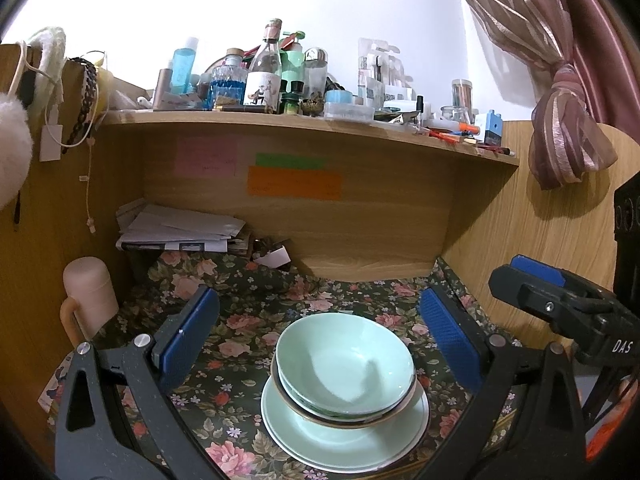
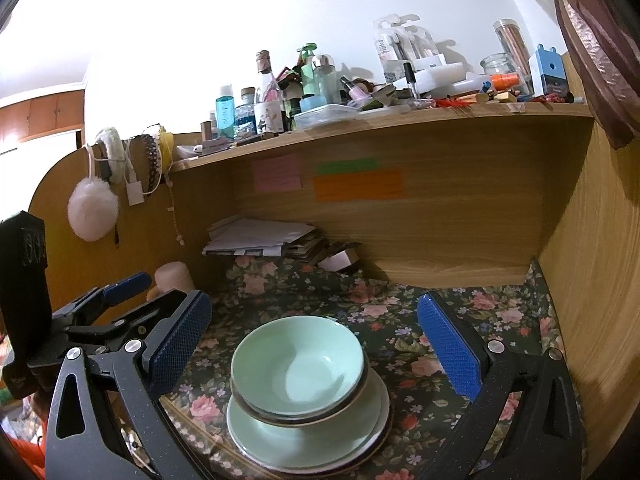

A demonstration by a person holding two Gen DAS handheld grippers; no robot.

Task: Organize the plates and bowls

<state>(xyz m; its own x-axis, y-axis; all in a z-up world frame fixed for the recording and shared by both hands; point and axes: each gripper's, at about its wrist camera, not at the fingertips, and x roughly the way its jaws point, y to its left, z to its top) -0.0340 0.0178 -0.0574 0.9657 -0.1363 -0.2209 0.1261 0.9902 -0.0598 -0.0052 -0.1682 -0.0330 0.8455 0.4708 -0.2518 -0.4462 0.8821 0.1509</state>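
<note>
Both the left gripper and the right gripper are wide open and empty. Between their fingers, green bowls sit stacked on green plates on the floral desk. Only the left view shows the knotted curtain. Farther, papers lie under the shelf.
</note>
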